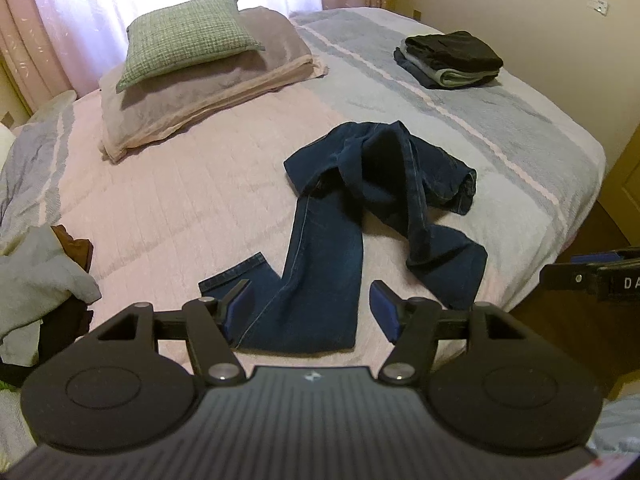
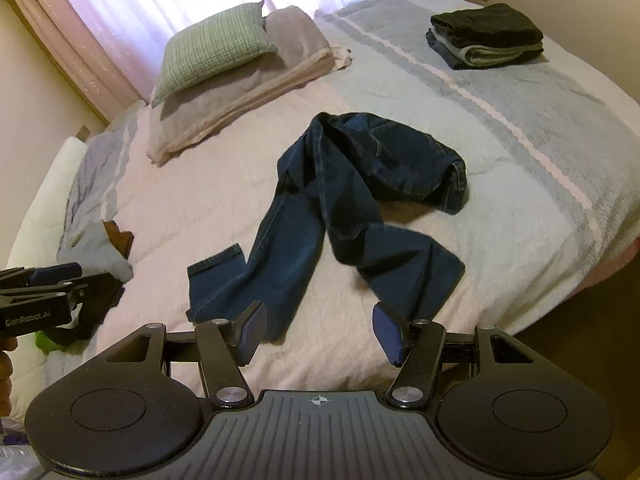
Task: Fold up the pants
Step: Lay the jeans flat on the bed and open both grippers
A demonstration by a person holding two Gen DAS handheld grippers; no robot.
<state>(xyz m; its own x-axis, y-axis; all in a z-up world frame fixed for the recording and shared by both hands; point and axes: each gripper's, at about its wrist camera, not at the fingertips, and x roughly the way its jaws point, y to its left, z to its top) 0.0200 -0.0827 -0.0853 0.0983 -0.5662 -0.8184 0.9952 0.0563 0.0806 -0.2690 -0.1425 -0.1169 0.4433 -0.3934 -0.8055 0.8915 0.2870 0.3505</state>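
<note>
A pair of dark blue jeans [image 1: 340, 216] [image 2: 344, 196] lies crumpled on the bed, waist bunched toward the far right, both legs running toward me with one hem folded to the left. My left gripper [image 1: 310, 306] hovers open above the near leg ends, nothing between its blue pads. My right gripper [image 2: 318, 330] is open too, just short of the leg ends, holding nothing. Each gripper shows at the edge of the other's view: the right gripper [image 1: 600, 272] from the side, and the left gripper [image 2: 44, 284] likewise.
The bed [image 1: 180, 208] has a pink and grey-striped cover. A green cushion [image 1: 188, 36] on folded blankets sits far left. A stack of folded clothes [image 1: 452, 58] [image 2: 486, 36] lies far right. A heap of loose garments [image 1: 40, 284] lies at the left edge. Wall and door stand right.
</note>
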